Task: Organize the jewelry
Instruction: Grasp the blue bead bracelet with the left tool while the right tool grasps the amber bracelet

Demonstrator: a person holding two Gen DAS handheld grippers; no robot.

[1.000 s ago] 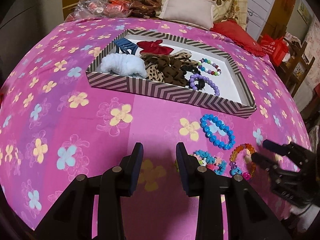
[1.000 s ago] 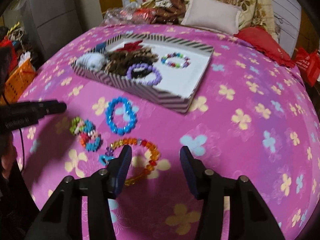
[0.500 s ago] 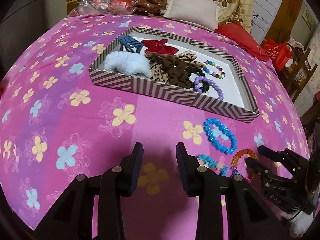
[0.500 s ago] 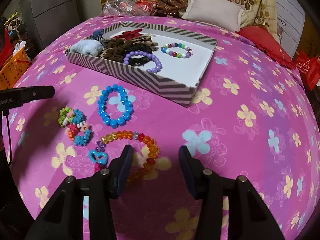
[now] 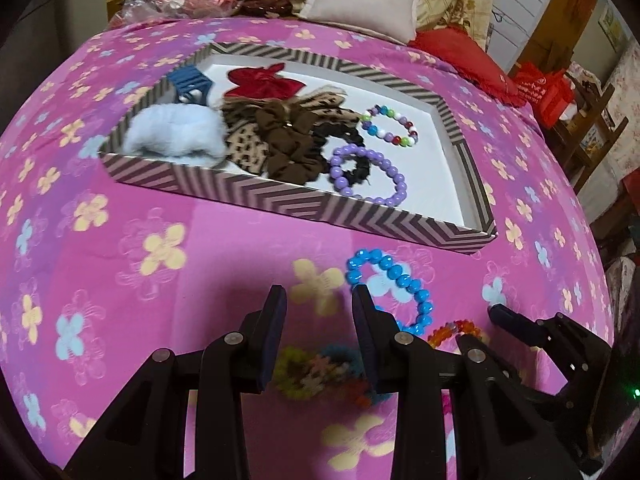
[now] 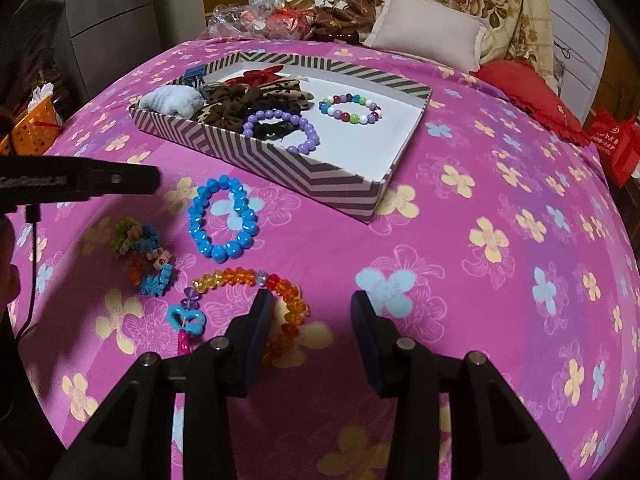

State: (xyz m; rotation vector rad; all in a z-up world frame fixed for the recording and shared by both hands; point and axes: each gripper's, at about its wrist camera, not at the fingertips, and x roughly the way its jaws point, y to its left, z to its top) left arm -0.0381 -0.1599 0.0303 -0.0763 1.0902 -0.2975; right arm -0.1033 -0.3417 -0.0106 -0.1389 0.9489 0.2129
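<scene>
A striped tray (image 5: 280,196) (image 6: 280,164) on the pink bedspread holds scrunchies, a purple bead bracelet (image 6: 280,128) and a multicolour bead bracelet (image 6: 350,110). In front of it lie a blue bead bracelet (image 6: 222,216) (image 5: 394,280), a multicolour woven bracelet (image 6: 144,252) (image 5: 320,372) and an orange bead bracelet (image 6: 256,280) with a blue heart charm (image 6: 186,318). My left gripper (image 5: 318,336) is open above the woven bracelet. My right gripper (image 6: 312,336) is open, its left finger over the orange bracelet.
Pillows (image 6: 424,36), clothes and plastic bags (image 6: 248,16) lie at the far end of the bed. An orange basket (image 6: 32,128) stands off the left side. A red bag (image 5: 544,88) and wooden furniture stand on the right.
Both grippers have moved forward and lower toward the loose bracelets. The left one now stands over the woven bracelet, the right one reaches the orange bracelet. Nothing taken hold of.
</scene>
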